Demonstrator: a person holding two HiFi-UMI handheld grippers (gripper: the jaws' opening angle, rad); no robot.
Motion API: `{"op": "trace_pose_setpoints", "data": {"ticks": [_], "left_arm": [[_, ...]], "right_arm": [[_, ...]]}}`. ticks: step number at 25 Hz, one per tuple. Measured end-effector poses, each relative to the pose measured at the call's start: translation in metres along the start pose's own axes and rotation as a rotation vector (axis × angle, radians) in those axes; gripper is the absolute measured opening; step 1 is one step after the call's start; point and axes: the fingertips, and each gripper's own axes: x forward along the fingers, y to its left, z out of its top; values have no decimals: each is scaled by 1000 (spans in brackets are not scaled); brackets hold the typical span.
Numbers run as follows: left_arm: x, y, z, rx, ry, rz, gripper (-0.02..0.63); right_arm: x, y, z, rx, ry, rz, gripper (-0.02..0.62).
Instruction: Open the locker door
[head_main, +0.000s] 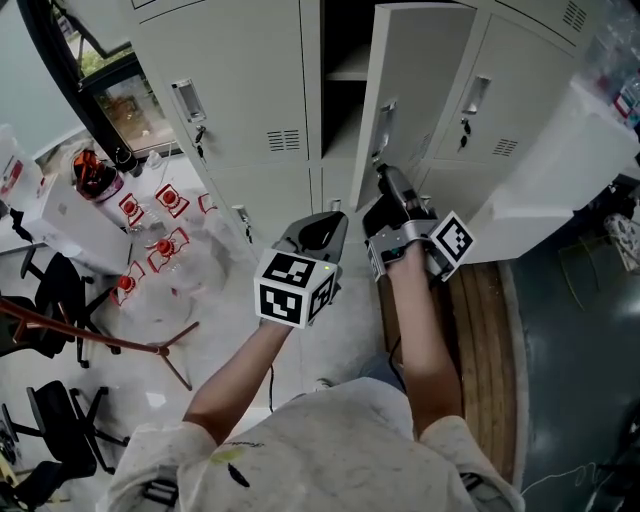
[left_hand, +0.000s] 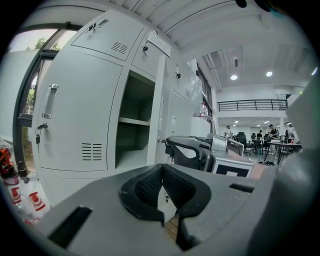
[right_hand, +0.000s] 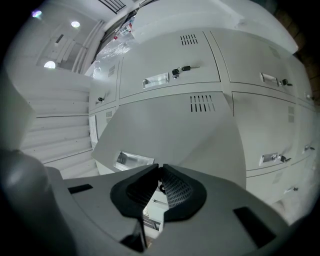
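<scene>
The grey locker door (head_main: 420, 80) stands swung open to the right, showing the dark shelved compartment (head_main: 345, 90) behind it. Its handle (head_main: 387, 118) sits near the door's free edge. My right gripper (head_main: 383, 172) is right below that handle, against the door. In the right gripper view the door (right_hand: 175, 135) fills the middle, and the right gripper (right_hand: 160, 169) has its jaws drawn together on a small dark key (right_hand: 161, 187) beside the handle recess (right_hand: 132, 160). My left gripper (head_main: 322, 232) hangs shut and empty in front of the lockers, left of the right one; its tips (left_hand: 162, 167) meet.
Closed locker doors flank the open one (head_main: 225, 90) (head_main: 500, 100). A white box (head_main: 560, 170) juts out at the right. Office chairs (head_main: 50, 290), a red rod (head_main: 100, 340) and bags with red marks (head_main: 150, 240) crowd the floor at left. A wooden board (head_main: 485, 330) lies underfoot.
</scene>
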Motion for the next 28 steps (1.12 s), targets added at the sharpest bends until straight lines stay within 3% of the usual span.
{"op": "trace_pose_setpoints", "data": {"ticks": [11,28], "left_arm": [[12,-22,2,-3,-3,8,6],[35,-90,13,2,-29,-14,6]], "right_arm": [[-22,5,15,7,36,17,25],[-74,17,68,8,52,21,21]]}}
